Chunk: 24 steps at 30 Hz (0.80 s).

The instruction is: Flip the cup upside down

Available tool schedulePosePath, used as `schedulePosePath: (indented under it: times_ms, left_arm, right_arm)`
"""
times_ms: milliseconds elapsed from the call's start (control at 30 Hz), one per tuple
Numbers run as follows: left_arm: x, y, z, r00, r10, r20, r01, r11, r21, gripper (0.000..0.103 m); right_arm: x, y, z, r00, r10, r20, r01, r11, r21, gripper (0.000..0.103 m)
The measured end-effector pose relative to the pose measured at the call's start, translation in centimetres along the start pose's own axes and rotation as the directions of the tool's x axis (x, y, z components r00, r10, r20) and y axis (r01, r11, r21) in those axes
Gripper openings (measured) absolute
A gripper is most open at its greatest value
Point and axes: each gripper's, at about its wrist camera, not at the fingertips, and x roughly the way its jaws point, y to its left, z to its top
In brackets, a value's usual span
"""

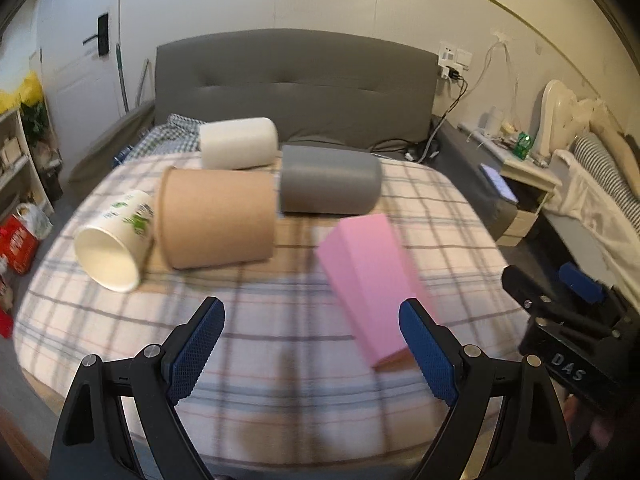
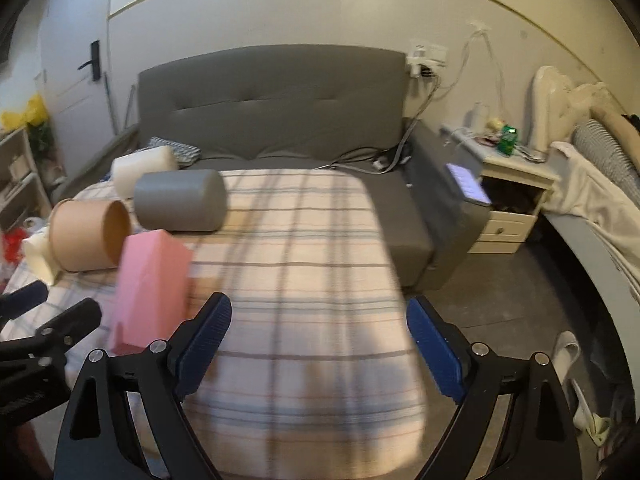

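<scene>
Several cups lie on their sides on a plaid-covered table [image 1: 280,340]: a white paper cup with green print [image 1: 114,240], a brown paper cup [image 1: 218,220], a white cup [image 1: 239,143], a grey cup [image 1: 330,180] and a pink square cup [image 1: 370,284]. My left gripper [image 1: 312,350] is open and empty, in front of the pink cup. My right gripper [image 2: 318,350] is open and empty over the bare cloth [image 2: 304,264], right of the pink cup [image 2: 150,292]. The brown cup [image 2: 86,236] and grey cup [image 2: 180,200] show at the left in the right wrist view.
A grey sofa [image 1: 296,84] stands behind the table. A nightstand [image 2: 516,196] with bottles and a phone [image 2: 468,184] is at the right, beside a bed [image 2: 600,184]. Shelves [image 1: 16,152] and bags stand at the left. Slippers [image 2: 568,352] lie on the floor.
</scene>
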Motion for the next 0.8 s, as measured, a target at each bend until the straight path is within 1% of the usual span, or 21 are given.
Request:
schedulePosePath:
  times_ms: [167,267,400,600,633,667,700,800]
  left_arm:
    - [0.6,-1.6,-0.4,1.000,-0.018,-0.009,0.018,0.999,0.027,0.092]
    - [1.3,-2.4,-0.7,0.999,-0.030,-0.027,0.031,0.999,0.039,0.092]
    - [1.9,-3.1,-1.1,0.998,-0.059,-0.036,0.061,0.997,0.042,0.092]
    - [3.9,-4.0,-1.4,0.993,-0.077,-0.084,0.083,0.994,0.071,0.089]
    - [4.0,-4.0,-1.5,0.992,-0.087,-0.089,0.094,0.993,0.071,0.077]
    - [4.2,-4.0,-1.7,0.991,-0.092,-0.102,0.100,0.992,0.077,0.062]
    - [4.4,-4.1,-1.8,0.988,-0.101,-0.118,0.113,0.989,0.095,0.062]
    - [4.2,-4.1,-2.0,0.987,-0.114,-0.116,0.127,0.985,0.117,0.060]
  right_arm:
    - [-0.2,-2.0,-0.1,0.999,-0.027,0.029,0.025,0.997,0.071,0.090]
    - [0.0,-2.8,-0.2,0.999,-0.034,0.022,0.032,0.994,0.106,0.090]
    - [0.2,-3.3,-0.5,0.999,-0.039,0.015,0.037,0.992,0.118,0.090]
    - [0.5,-3.6,-0.6,0.999,-0.043,0.007,0.042,0.991,0.129,0.090]
    - [0.5,-3.7,-0.7,0.999,-0.043,0.005,0.042,0.990,0.132,0.090]
    - [0.5,-3.7,-0.7,0.999,-0.041,0.004,0.041,0.990,0.133,0.090]
    - [0.6,-3.7,-0.7,0.999,-0.040,0.005,0.039,0.990,0.133,0.090]
    - [0.6,-3.7,-0.7,0.999,-0.036,0.005,0.035,0.991,0.131,0.090]
